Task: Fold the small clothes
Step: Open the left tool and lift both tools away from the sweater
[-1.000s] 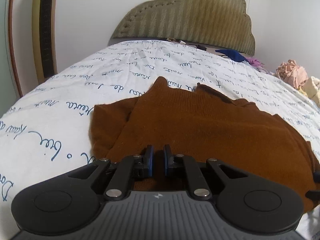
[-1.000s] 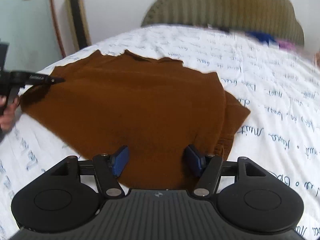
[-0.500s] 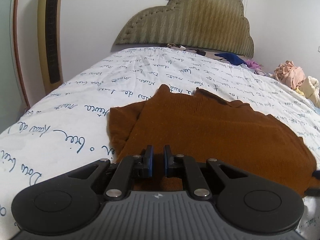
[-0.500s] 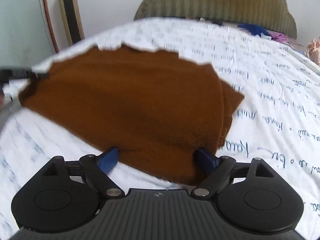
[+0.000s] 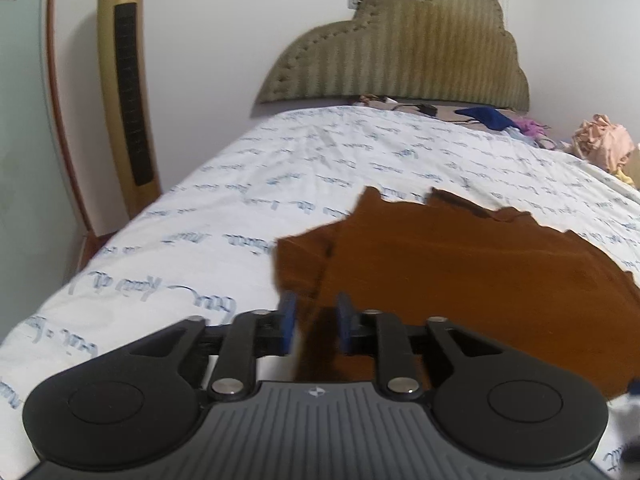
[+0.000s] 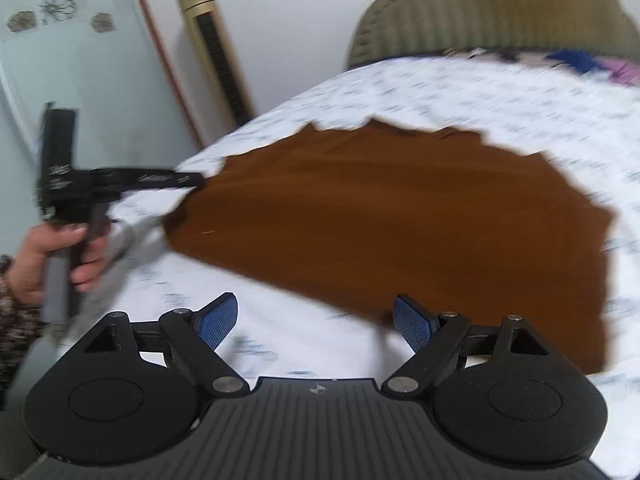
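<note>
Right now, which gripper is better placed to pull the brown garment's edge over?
Left. The left gripper grips the brown garment at its corner, cloth between its fingers; the right gripper is wide open, empty, just short of the hem.

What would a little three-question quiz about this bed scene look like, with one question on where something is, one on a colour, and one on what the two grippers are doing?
1. Where does the brown garment lie?
A. On the printed bedsheet
B. On the floor
C. Over the headboard

2. What colour are the pads of the right gripper?
A. Red
B. Blue
C. Yellow

3. How does the right gripper stand?
A. Shut on the garment
B. Open, holding nothing
C. Shut on a pillow

Answers:
1. A, since both views show it spread on the white sheet with blue writing.
2. B, as the right wrist view shows two blue textured pads.
3. B, its fingers are spread wide with only sheet between them, while the left gripper has the garment's edge between its pads.
</note>
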`<state>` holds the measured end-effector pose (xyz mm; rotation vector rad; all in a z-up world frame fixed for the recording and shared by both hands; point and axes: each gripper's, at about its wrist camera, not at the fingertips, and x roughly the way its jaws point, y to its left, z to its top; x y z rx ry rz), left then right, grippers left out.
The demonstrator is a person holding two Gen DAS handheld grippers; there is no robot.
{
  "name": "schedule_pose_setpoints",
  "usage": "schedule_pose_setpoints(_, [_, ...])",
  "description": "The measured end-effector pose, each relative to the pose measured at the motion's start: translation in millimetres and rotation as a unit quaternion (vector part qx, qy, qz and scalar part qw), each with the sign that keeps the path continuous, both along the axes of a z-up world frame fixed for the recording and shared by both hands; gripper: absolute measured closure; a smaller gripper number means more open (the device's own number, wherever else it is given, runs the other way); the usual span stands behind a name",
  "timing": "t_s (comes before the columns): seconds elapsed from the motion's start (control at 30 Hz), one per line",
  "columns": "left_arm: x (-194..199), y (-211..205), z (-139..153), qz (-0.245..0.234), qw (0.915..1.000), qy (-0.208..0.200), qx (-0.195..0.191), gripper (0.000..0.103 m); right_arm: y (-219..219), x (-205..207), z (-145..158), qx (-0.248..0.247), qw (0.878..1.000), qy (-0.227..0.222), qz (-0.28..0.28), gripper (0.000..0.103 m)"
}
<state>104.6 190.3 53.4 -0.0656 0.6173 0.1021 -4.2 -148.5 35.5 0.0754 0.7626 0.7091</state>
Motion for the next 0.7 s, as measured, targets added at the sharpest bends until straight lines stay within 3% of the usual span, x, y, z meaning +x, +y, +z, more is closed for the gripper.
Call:
schedule_pose_setpoints(0.2, [3, 20, 4, 0.022, 0.9997, -0.002, 0.013, 0.071, 53, -9, -10, 0.041, 0.996, 0.048, 0.064, 0.020])
schedule_pose_setpoints(0.27, [6, 26, 3, 0.027, 0.9995, 0.001, 0.013, 0.064, 67, -10, -13, 0.052, 0.993, 0.067, 0.078, 0.020])
schedule_pose_setpoints(0.33, [6, 32, 2, 0.038, 0.9992, -0.002, 0.012, 0.038, 80, -11, -16, 0.050, 0.992, 0.071, 0.088, 0.020])
schedule_pose_setpoints(0.37, [6, 34, 1, 0.043, 0.9990, -0.006, 0.012, 0.033, 86, -11, -16, 0.046, 0.992, 0.070, 0.092, 0.020])
schedule_pose_setpoints(0.5, [9, 44, -1, 0.052, 0.9985, -0.006, 0.013, 0.030, 106, -20, -9, 0.006, 0.995, 0.009, 0.100, 0.020])
schedule_pose_setpoints(0.7, [18, 67, 0, 0.069, 0.9972, 0.003, -0.027, 0.029, 130, -26, 3, -0.029, 0.992, -0.073, 0.095, 0.018])
